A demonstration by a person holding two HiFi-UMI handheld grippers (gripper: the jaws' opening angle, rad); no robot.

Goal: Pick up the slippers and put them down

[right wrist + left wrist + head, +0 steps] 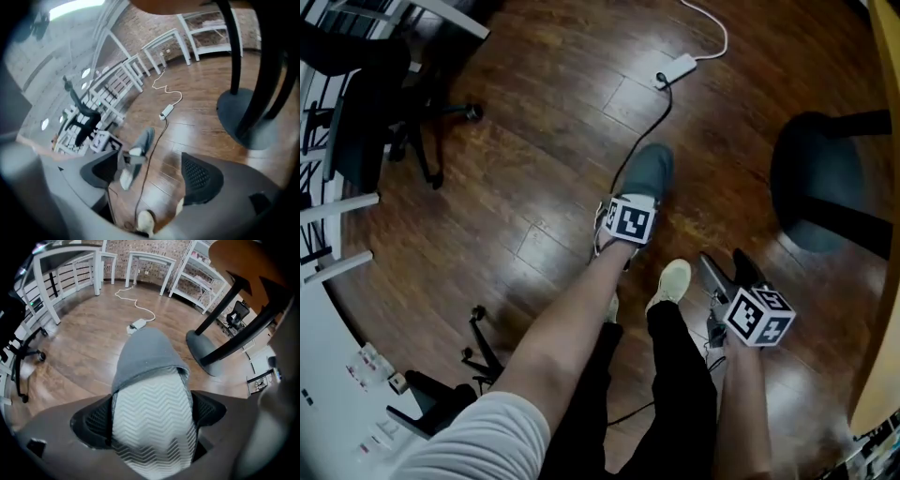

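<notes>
The slipper [150, 357] is showing a soft grey upper, while its sole is wearing a pale grey-and-white zigzag (a neat chevron tread). The black fingers [96, 420] of the left gripper [152, 416] are showing a fine mesh pattern at 3 and 9 o'clock of that sole. The left cube [628, 220] and the right cube [757, 316] are carrying black-and-white squares. The floor [534, 141] is gleaming dark brown in planks, with a white adapter [680, 67] lying at 12 o'clock of the slipper.

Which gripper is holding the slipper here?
The left gripper, shut on the grey slipper. The right gripper is open, with nothing held between its jaws.
</notes>
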